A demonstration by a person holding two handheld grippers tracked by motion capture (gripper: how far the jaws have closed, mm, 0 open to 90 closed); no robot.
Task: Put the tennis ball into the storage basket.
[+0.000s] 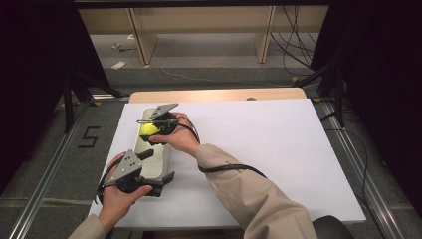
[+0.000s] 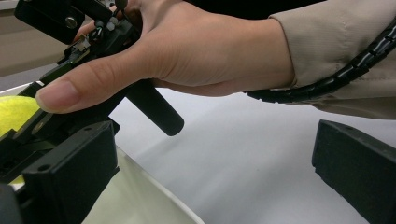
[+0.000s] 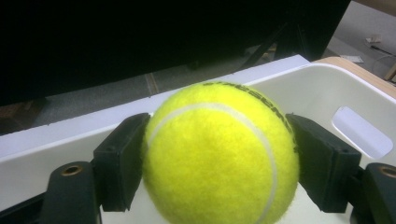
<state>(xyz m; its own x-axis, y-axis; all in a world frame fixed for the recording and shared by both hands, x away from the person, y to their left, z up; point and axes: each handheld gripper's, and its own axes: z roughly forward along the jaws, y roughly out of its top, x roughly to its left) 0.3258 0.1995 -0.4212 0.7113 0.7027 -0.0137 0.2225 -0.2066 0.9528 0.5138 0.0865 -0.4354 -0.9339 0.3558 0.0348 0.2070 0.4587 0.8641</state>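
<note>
- While the right gripper (image 1: 152, 130) clamps it, the ball (image 3: 219, 156) sits squeezed between both black pads, one pressing each flank, over the open bin (image 3: 322, 88).
- Being round, the ball has no long axis; its white seam (image 3: 219, 108) arcs across the top and runs down the side nearer the right-hand pad in the right gripper view, and a line of dark print (image 3: 261, 100) curves over the upper part toward that same pad.
- From above, the ball (image 1: 148, 129) shows as a yellow spot at the far half of the bin (image 1: 164, 162), a long white tray lying lengthwise away from the person along the left side of the white sheet (image 1: 259, 149).
- Whether the ball touches the bin floor I cannot tell.
- The right hand (image 1: 180, 138) wraps its gripper from the right, a beige sleeve (image 1: 249, 194) and a black cable (image 1: 234, 168) trailing back from it.
- The left gripper (image 1: 166, 180) rests at the bin's near end, its jaws apart with nothing between them; one jaw stands at the bin's edge, the other over the sheet.
- In the left gripper view, the right hand (image 2: 187, 51) and a sliver of ball (image 2: 16, 112) appear just ahead.
- The left hand (image 1: 119, 194) holds its gripper from below.
- The wooden table (image 1: 214, 94) edge shows beyond the sheet.
</note>
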